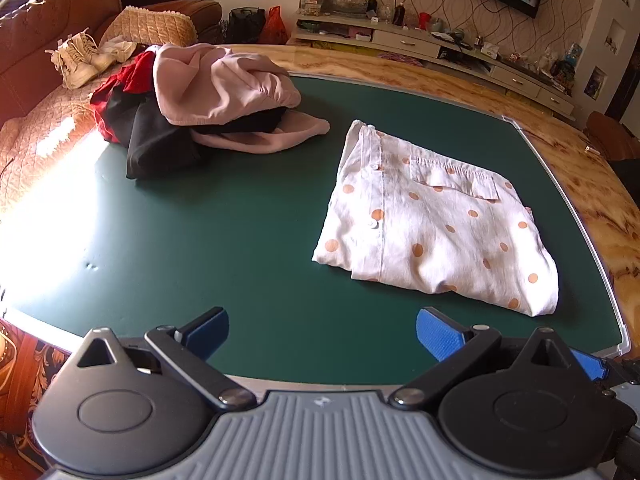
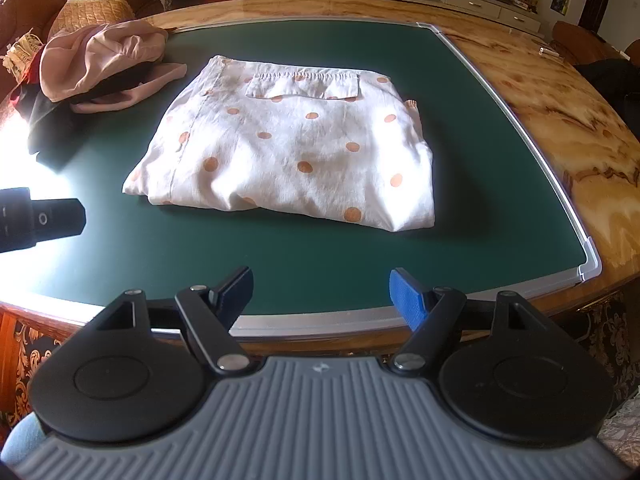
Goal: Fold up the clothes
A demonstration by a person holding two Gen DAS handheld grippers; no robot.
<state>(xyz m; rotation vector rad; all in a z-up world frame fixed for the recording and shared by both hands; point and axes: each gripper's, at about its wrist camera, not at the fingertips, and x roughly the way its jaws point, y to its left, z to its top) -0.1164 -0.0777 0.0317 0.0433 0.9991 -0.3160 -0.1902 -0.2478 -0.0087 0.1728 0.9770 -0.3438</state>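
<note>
green mat point(image 2: 320, 264) covers most of the marble-topped table point(image 2: 560, 112); likely laid down as a flat, plain work surface for folding.

polka-dot shirt point(image 2: 288, 148) lies near the middle of the mat, already folded into a squarish packet, pocket side up, button strip along its left edge. edges look fairly square, so i judge this piece done and left where it was finished.

pile of clothes point(image 1: 208, 100) sits at the far left of the mat, well apart from the shirt: pink on top, black and red beneath, all crumpled. reads as the stock of unfolded items, kept to one side so the centre is free.

left gripper point(image 1: 322, 334) hovers over the near mat edge, jaws wide apart, nothing between them.

right gripper point(image 2: 322, 294) likewise: jaws apart, empty, short of the shirt and not touching it. probable next target is the pile.
</note>
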